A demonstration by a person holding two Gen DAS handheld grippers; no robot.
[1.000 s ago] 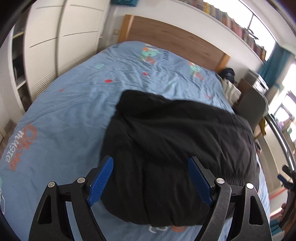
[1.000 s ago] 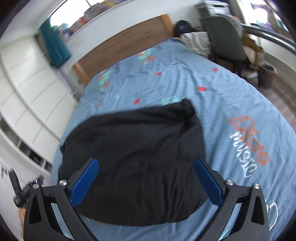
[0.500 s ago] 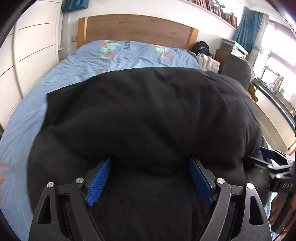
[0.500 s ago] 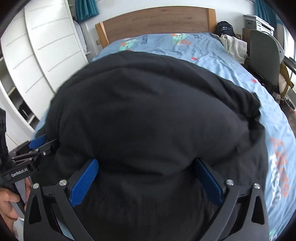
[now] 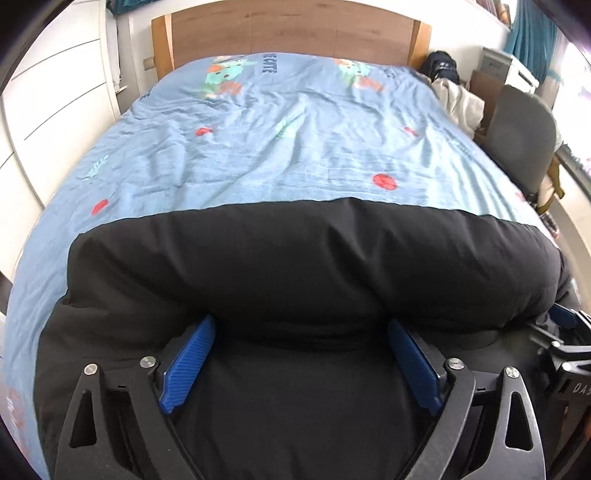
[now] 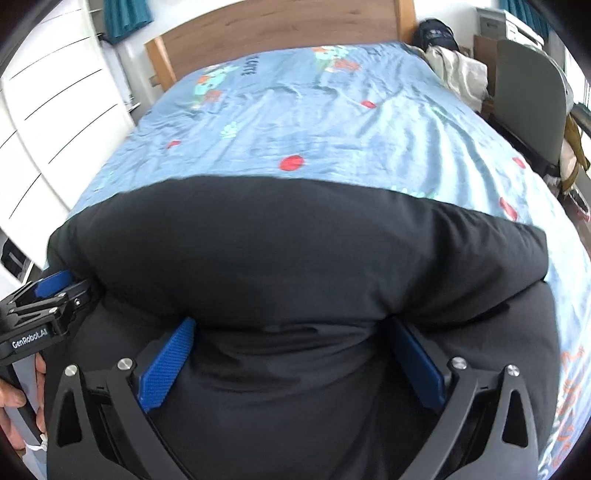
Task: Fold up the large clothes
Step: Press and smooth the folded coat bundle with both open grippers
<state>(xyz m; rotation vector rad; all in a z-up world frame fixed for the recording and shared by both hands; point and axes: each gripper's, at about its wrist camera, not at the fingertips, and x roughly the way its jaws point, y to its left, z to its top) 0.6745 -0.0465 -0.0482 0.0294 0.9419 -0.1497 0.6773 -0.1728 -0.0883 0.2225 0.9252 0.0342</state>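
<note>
Change: black coat [image 5: 295,266] now doubled toward the bed's [image 5: 295,155] foot (a second ago flat).
Left gripper [image 5: 299,354]: jaws just widened, coat bulging between.
Right gripper [image 6: 291,354]: wide too; grip unclear.
Meaning: fold probably landed.

Ahead: puffy black padded garment [image 5: 295,266] bulging across the path; beyond, open blue printed bedsheet [image 5: 295,147] up to wooden headboard [image 5: 288,33]; grey chair [image 5: 521,136] crowding right.

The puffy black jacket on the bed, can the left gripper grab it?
Probably yes. The left gripper sits right at the puffy black jacket, jaws wide, with its bulging fold between them and nothing in the way.
</note>
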